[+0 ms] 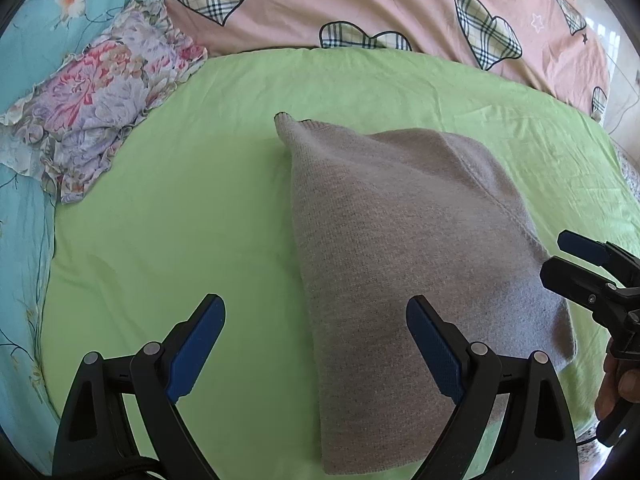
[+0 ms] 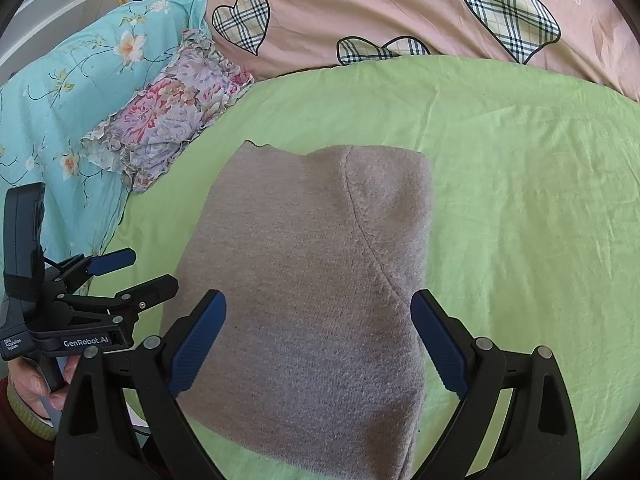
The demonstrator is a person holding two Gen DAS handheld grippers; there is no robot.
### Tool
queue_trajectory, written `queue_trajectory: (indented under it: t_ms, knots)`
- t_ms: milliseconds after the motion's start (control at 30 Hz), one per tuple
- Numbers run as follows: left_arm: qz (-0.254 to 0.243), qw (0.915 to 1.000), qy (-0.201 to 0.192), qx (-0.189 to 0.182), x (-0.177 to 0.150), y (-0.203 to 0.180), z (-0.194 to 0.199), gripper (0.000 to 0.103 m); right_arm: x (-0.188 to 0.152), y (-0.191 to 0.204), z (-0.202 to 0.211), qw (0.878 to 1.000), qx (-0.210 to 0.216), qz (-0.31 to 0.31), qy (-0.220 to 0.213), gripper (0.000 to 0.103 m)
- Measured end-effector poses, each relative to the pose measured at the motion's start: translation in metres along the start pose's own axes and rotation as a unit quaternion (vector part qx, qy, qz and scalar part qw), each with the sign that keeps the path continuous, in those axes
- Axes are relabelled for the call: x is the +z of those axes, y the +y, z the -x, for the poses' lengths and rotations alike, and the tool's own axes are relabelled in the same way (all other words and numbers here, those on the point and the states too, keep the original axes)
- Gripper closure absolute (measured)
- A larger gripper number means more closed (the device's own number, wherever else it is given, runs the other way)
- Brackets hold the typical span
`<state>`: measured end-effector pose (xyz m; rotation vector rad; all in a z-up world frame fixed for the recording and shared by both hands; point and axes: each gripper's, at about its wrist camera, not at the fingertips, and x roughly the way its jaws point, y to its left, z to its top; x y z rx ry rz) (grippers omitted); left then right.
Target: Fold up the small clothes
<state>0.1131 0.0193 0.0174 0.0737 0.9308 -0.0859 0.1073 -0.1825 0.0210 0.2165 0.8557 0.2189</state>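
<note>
1. Grey knit, a small sweater, lies folded into a narrow block on the green sheet of the bed, straight ahead of the right tool and ahead-right of the left tool.
2. Both tools stand released, jaws wide apart, holding nothing; the fabric lies beyond their tips, not visibly touched.
3. Judged from its tidy shape, the lengthwise folds look done; a crosswise fold, or setting it aside, seems left.
4. That would call for pinching the near corners together and carrying them toward the far edge.
5. Its long axis runs away from the tools; one far corner pokes up at the far-left end.
</note>
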Motion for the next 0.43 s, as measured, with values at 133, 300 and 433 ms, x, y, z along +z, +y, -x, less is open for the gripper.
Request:
queue_trajectory:
  t_ms: [133,300,433]
  knots:
    - [0.000,1.0000,-0.002,0.001,-0.0001,-0.0025,0.0018,0.010,0.0008,-0.0014,-0.0008,1.000,0.001,0.000,0.000,0.009]
    - [-0.002,1.0000,0.000,0.003,-0.0006,-0.0063,0.0006,0.010,0.0018,-0.0034,-0.0011,1.000,0.002,-0.001,-0.001,0.009]
    - [0.000,1.0000,0.003,0.002,-0.0010,-0.0053,-0.0012,0.010,0.0023,-0.0042,-0.0019,1.000,0.004,-0.003,-0.001,0.009]
